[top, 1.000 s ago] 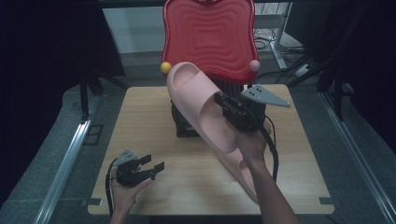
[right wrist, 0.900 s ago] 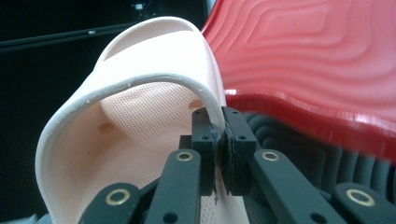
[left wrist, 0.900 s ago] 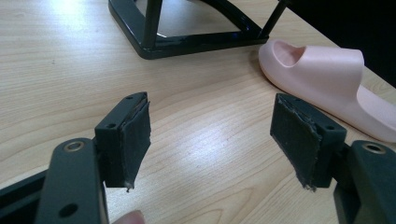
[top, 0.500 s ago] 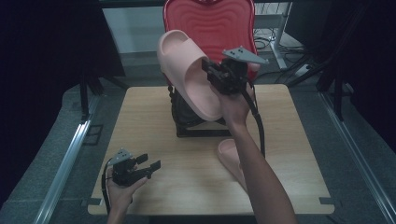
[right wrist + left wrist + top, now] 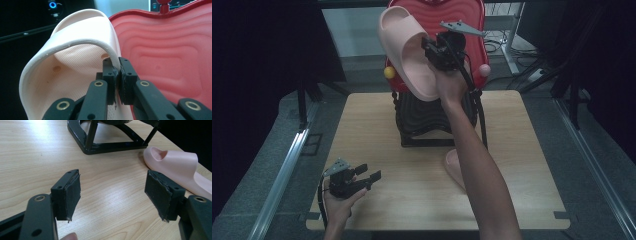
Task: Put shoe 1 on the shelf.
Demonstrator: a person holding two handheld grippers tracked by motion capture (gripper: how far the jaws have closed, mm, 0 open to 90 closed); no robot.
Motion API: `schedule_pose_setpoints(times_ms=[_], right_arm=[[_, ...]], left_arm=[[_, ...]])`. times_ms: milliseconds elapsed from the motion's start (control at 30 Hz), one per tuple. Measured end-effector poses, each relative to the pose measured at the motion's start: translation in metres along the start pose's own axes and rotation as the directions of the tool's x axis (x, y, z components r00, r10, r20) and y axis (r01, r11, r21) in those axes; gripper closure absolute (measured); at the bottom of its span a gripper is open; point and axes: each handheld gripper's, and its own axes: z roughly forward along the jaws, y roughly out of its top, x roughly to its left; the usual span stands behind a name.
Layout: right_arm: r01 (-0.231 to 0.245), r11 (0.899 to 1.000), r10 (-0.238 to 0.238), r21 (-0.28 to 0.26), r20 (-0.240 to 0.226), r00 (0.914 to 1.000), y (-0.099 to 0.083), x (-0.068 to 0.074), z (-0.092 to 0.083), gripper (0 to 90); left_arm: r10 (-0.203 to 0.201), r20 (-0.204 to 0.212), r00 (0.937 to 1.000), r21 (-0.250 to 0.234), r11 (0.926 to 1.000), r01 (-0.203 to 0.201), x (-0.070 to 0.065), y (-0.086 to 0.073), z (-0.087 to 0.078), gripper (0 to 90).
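My right gripper (image 5: 431,50) (image 5: 116,68) is raised high over the black rack (image 5: 422,117), shut on the strap edge of a pink slipper (image 5: 409,52) (image 5: 75,57). The slipper hangs tilted in front of the red wavy panel (image 5: 472,20) (image 5: 170,50). A second pink slipper (image 5: 453,167) (image 5: 175,165) lies on the wooden table (image 5: 377,130), partly hidden by the right forearm. At the table's near left my left gripper (image 5: 368,176) (image 5: 112,192) rests low, open, with nothing between its pads.
The rack's black base frame (image 5: 100,143) stands just beyond the left gripper. A yellow ball (image 5: 389,73) and a pink ball (image 5: 484,70) flank the red panel. Metal rails (image 5: 282,170) run along both sides of the table, with dark floor beyond.
My right gripper has lifted the pink slipper up and away from the table to the front of the red panel. The left gripper has stayed put.
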Motion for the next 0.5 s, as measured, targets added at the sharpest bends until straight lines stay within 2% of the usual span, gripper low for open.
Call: schedule_pose_setpoints(times_ms=[233, 367, 500], right_arm=[[-0.003, 1.0, 0.005, -0.018, 0.072, 0.9974, 0.013, 0.004, 0.025, 84.5], [-0.013, 0.999, 0.017, -0.038, 0.096, 0.9952, 0.017, 0.006, 0.04, 84.5], [-0.02, 0.999, 0.026, -0.048, 0.145, 0.989, 0.021, 0.005, 0.054, 84.5]], left_arm=[[-0.004, -0.002, 1.0, -0.006, 1.0, 0.004, 0.003, 0.0, -0.002, 28.8], [-0.008, -0.004, 1.0, -0.007, 0.9999, 0.008, 0.005, 0.0, -0.003, 28.8], [-0.019, -0.003, 0.9998, -0.013, 0.9997, 0.019, 0.009, 0.0, -0.005, 28.8]])
